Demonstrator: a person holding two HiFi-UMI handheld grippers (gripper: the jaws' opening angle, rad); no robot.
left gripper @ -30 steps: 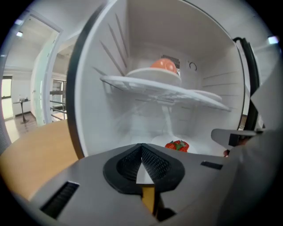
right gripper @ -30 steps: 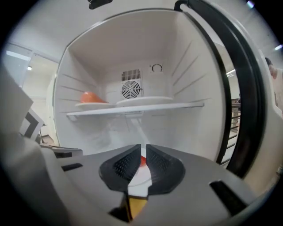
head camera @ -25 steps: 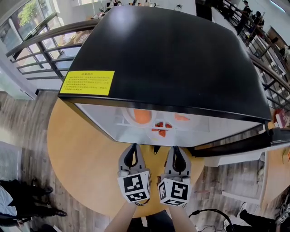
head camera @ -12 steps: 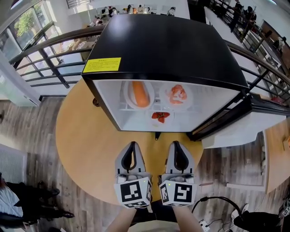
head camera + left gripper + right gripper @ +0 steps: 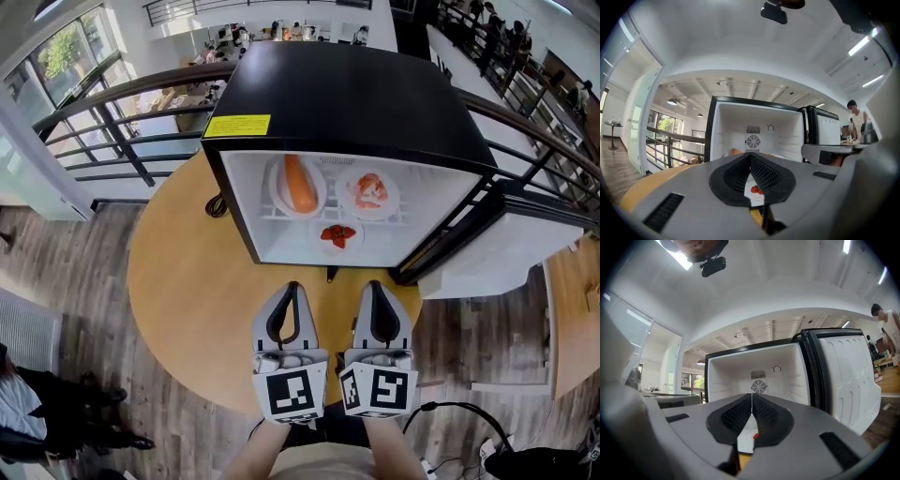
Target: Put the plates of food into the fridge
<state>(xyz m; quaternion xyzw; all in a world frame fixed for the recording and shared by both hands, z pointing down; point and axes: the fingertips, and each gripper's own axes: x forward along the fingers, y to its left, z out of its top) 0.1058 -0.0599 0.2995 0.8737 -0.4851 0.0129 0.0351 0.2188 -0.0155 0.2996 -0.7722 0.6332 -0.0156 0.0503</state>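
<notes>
A black mini fridge [image 5: 347,94] stands open on a round wooden table [image 5: 187,281], its door [image 5: 497,253] swung out to the right. Three white plates lie inside: one with a carrot [image 5: 298,185], one with pink food [image 5: 367,194], and one with red pieces [image 5: 337,234] nearest the front. My left gripper [image 5: 292,286] and right gripper [image 5: 375,284] hover side by side before the opening, apart from the plates, both shut and empty. The left gripper view shows its jaws [image 5: 750,154] pressed together facing the fridge [image 5: 754,126]. In the right gripper view the jaws [image 5: 752,394] also meet.
A dark metal railing [image 5: 122,122] runs behind the table on the left and right. A black cable [image 5: 450,412] lies on the wood floor at the lower right. A person [image 5: 855,117] stands in the distance, right of the fridge. The white door inside [image 5: 846,376] fills the right.
Both grippers have drawn back from the fridge opening, still shut and side by side. The head view has pulled back too, so the three plates inside now show fully.
</notes>
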